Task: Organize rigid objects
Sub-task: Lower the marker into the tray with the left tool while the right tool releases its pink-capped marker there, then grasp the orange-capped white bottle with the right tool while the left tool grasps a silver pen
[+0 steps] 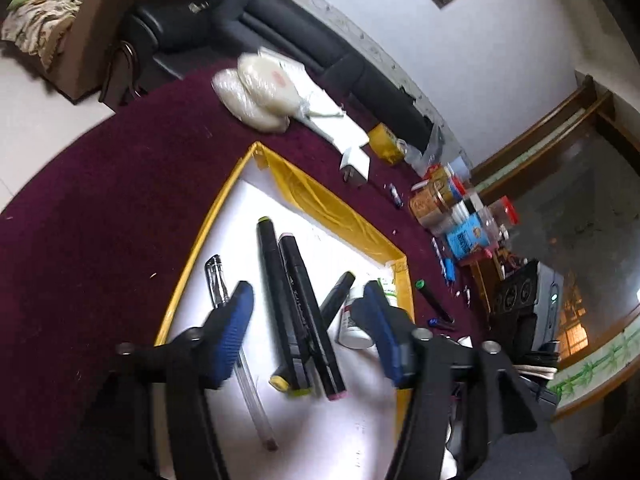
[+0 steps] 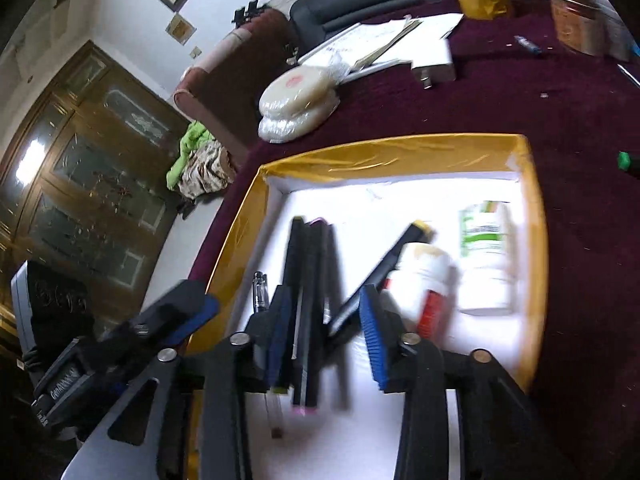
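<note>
A shallow white tray with a yellow taped rim (image 1: 208, 224) (image 2: 536, 240) lies on the maroon table. In it lie two black markers side by side (image 1: 296, 312) (image 2: 308, 300), a third black marker (image 1: 338, 298) (image 2: 384, 272), a clear pen (image 1: 218, 288) (image 2: 259, 292) and two white pill bottles (image 1: 352, 324) (image 2: 486, 256). My left gripper (image 1: 306, 296) is open above the markers, empty. My right gripper (image 2: 324, 304) is open over the same markers, empty. The left gripper also shows at the lower left of the right wrist view (image 2: 176, 316).
A green-capped marker (image 1: 434, 300) (image 2: 628, 162) lies on the cloth outside the tray. A white charger (image 1: 354, 166) (image 2: 434, 66), yellow tape roll (image 1: 386, 142) (image 2: 484, 0), bagged white discs (image 1: 260, 92) (image 2: 298, 104), papers, jars and boxes (image 1: 452, 208) stand at the far side.
</note>
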{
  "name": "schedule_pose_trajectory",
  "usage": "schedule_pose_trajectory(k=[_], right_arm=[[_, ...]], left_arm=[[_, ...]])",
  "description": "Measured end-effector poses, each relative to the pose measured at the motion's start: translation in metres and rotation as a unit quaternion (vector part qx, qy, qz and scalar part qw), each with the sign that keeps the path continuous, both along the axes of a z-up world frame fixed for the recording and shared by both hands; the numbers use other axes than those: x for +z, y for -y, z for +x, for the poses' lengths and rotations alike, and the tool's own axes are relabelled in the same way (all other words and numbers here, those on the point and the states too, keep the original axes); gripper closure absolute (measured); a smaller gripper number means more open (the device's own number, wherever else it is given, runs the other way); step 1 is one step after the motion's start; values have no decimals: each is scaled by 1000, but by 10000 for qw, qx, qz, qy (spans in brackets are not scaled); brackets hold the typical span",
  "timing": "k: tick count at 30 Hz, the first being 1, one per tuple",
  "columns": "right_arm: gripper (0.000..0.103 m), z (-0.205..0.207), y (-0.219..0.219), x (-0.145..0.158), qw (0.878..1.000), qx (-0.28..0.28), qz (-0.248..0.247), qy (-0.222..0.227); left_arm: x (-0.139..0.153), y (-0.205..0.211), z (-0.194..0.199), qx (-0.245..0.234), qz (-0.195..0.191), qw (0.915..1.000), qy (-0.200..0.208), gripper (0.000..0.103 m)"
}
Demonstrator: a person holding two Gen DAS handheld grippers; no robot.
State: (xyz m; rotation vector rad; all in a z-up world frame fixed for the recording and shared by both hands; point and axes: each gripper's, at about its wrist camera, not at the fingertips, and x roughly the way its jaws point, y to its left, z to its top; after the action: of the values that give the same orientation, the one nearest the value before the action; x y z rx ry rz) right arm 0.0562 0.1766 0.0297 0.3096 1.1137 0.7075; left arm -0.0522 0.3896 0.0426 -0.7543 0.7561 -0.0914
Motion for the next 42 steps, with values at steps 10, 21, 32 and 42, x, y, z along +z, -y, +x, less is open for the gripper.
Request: schedule_pose_trajectory(k=[10,21,32,42], right_arm=[[67,-17,111,4,9970,-613,450,-130],[67,-56,207,40,9921,-1007,556,499],[67,-63,375,31,9611,-2703,-6,571],[67,-55,383,4,9655,-2419,-808,518]], left_arm=[[3,46,-3,-419,751,9962,-166,43],[-19,75,12,-924,-77,9937,-635,43],[47,125,-71,-695,1062,9909,453,28],[27,240,-63,-2149,1456,9654,245,28]])
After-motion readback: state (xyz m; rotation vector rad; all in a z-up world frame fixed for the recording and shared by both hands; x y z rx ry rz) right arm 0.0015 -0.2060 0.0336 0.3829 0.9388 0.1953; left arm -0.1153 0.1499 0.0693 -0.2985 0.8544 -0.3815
